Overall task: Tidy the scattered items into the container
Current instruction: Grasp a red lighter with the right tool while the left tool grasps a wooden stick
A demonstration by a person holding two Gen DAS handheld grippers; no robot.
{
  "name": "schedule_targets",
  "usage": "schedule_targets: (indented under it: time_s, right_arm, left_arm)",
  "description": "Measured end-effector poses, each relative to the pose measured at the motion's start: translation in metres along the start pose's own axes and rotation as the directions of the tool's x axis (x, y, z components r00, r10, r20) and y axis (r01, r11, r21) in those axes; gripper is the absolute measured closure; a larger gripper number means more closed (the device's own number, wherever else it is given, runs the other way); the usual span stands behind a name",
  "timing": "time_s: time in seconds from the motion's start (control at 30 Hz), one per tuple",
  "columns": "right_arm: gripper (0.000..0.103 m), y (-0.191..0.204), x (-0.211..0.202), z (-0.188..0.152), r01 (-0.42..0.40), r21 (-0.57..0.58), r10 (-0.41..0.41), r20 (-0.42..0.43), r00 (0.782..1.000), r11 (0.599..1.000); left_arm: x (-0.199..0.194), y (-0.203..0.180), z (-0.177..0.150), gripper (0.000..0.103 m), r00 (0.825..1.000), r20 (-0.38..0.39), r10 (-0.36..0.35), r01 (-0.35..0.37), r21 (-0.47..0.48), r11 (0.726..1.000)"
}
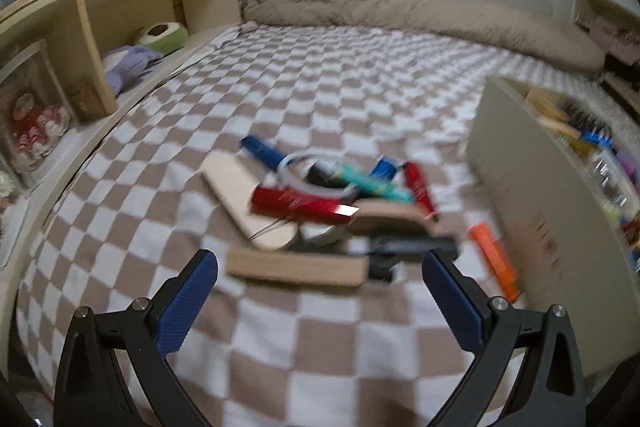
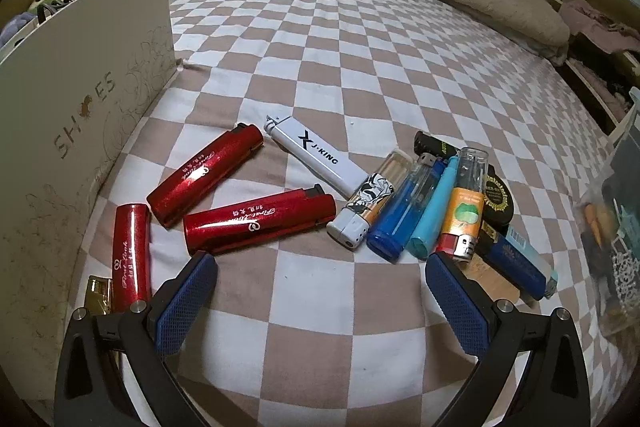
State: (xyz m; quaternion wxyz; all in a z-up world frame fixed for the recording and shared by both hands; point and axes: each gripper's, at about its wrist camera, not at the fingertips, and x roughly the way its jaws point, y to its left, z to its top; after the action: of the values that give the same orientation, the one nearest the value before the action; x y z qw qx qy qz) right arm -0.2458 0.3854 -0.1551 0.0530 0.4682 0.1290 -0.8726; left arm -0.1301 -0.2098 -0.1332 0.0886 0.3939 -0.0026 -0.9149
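In the left wrist view a blurred heap lies on the checked bedspread: a red lighter (image 1: 304,205), wooden sticks (image 1: 296,267), a black item (image 1: 412,247), a blue lighter (image 1: 264,151) and an orange one (image 1: 496,261). My left gripper (image 1: 320,311) hovers open just short of the heap. The cream shoebox (image 1: 520,211) stands to the right, holding several items. In the right wrist view three red lighters (image 2: 260,225), a white lighter (image 2: 320,157) and a cluster of blue and clear lighters (image 2: 412,211) lie scattered. My right gripper (image 2: 322,311) is open and holds nothing; the shoebox (image 2: 80,131) is on its left.
A rolled beige duvet (image 1: 400,3) lies along the far side of the bed. Wooden headboard shelves (image 1: 92,39) with a doll and cloth run along the left. A clear bag of small things (image 2: 612,235) sits at the right edge of the right wrist view.
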Motion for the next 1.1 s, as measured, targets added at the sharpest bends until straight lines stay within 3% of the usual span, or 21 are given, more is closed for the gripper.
schedule_targets:
  time_s: [0.13,0.33,0.7,1.1]
  right_arm:
    - [0.000,0.001,0.002,0.000,0.004,-0.005,-0.004,0.004,1.000,1.000]
    - [0.000,0.002,0.005,-0.001,-0.001,0.000,0.001,0.004,1.000,1.000]
    - [0.000,0.005,0.006,-0.003,-0.002,-0.014,0.003,0.033,0.999,1.000]
    - [0.000,-0.008,0.009,-0.007,-0.144,0.022,0.143,0.034,0.989,0.989]
  left_arm:
    - [0.011,0.014,-0.016,0.000,0.999,-0.039,0.021,-0.021,0.007,1.000]
    - [0.031,0.020,-0.033,0.000,0.995,-0.095,-0.022,0.024,0.016,1.000]
    - [0.042,0.015,-0.030,0.000,0.997,-0.059,-0.054,0.055,0.015,0.998]
    - [0.059,0.010,-0.012,0.000,0.993,-0.096,-0.067,0.070,0.031,0.997]
